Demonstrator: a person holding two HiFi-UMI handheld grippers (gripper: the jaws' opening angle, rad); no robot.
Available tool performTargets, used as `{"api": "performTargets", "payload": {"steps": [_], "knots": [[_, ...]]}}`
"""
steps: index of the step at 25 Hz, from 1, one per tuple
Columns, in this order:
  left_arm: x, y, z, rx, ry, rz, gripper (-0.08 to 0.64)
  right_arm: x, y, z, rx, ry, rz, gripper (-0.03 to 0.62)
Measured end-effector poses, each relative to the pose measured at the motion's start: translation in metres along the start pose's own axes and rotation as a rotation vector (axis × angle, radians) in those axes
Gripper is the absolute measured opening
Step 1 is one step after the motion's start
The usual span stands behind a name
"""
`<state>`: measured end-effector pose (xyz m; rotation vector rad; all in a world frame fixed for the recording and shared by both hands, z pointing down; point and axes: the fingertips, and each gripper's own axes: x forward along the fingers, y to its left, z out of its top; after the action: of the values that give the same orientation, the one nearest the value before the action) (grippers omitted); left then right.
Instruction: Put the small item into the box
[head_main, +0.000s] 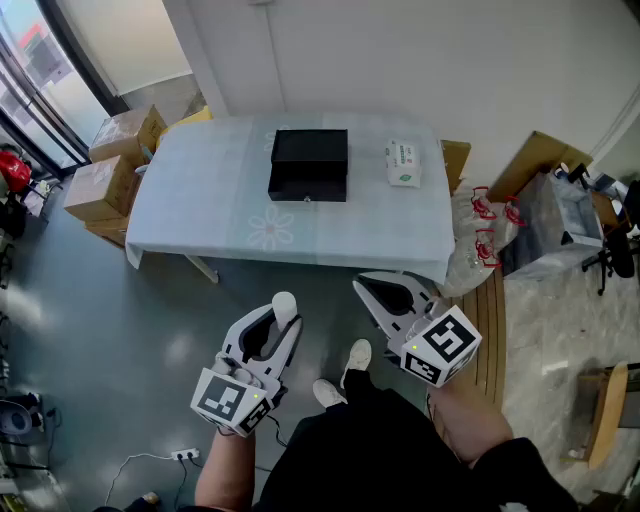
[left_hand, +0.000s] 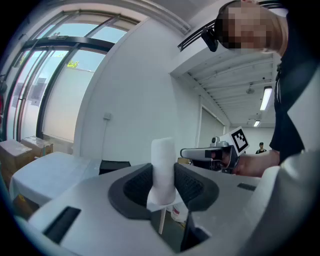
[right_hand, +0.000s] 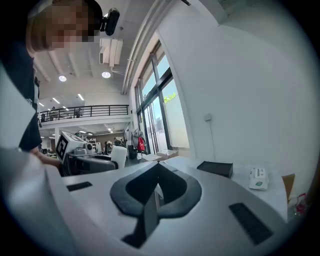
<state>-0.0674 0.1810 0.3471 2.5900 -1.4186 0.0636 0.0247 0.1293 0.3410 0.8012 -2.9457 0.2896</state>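
A black box (head_main: 308, 165) sits on the table (head_main: 200, 200), which is covered with a pale cloth. It also shows as the black box (left_hand: 114, 166) and the black box (right_hand: 215, 169) in the two gripper views. My left gripper (head_main: 280, 318) is held short of the table's near edge, above the floor. It is shut on a small white cylindrical item (head_main: 285, 303) that stands up between the pads (left_hand: 190, 186). The same white item (left_hand: 163, 167) rises out of the left gripper (left_hand: 163, 189). My right gripper (head_main: 362, 285) hovers beside it, shut and empty, its jaws meeting in the right gripper (right_hand: 158, 167) view.
A white and green packet (head_main: 404, 163) lies on the table to the right of the box. Cardboard boxes (head_main: 105, 175) stand at the table's left end. Plastic bags (head_main: 485, 215) and more boxes are on the right. A power strip (head_main: 185, 455) lies on the floor.
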Motion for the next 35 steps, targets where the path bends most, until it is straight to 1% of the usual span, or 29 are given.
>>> {"api": "performTargets", "payload": {"steps": [8,14,20,25,35], "knots": [[0.003,0.001,0.000,-0.001,-0.002,0.000,0.137,0.002,-0.001,0.001,-0.011,0.002,0.009,0.009],[0.002,-0.001,0.001,-0.006,-0.005,-0.025,0.137,0.005,0.006,0.001,-0.058,0.013,0.023,0.009],[0.002,-0.001,-0.001,-0.003,-0.007,-0.039,0.137,0.007,0.010,-0.001,-0.061,0.020,0.026,0.009],[-0.010,-0.004,0.001,0.001,-0.007,-0.049,0.137,0.008,0.022,0.002,-0.063,0.016,0.029,0.009],[-0.036,0.003,0.001,0.015,-0.018,-0.037,0.137,0.015,0.041,0.005,-0.065,-0.006,0.025,0.009]]}}
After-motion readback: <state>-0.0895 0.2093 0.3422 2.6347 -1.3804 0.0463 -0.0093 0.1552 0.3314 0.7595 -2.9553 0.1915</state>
